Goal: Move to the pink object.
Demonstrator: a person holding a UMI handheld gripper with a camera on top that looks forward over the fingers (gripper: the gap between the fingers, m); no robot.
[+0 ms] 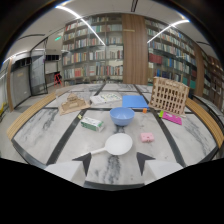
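A small pink block [147,137] lies on the marble table [45,131], ahead of my fingers and a little to the right. My gripper [113,162] is open, its two dark fingertips [84,162] wide apart with nothing between them. A white round spoon [118,144] lies just ahead of the fingers, its handle pointing left. A flat magenta item [172,118] sits farther off to the right, beyond the pink block.
A blue bowl [122,115] stands beyond the spoon, with a green and white box [92,123] to its left. Farther back are a wooden rack [169,95], a blue sheet [135,101] and a wooden model [73,104]. Bookshelves line the room behind.
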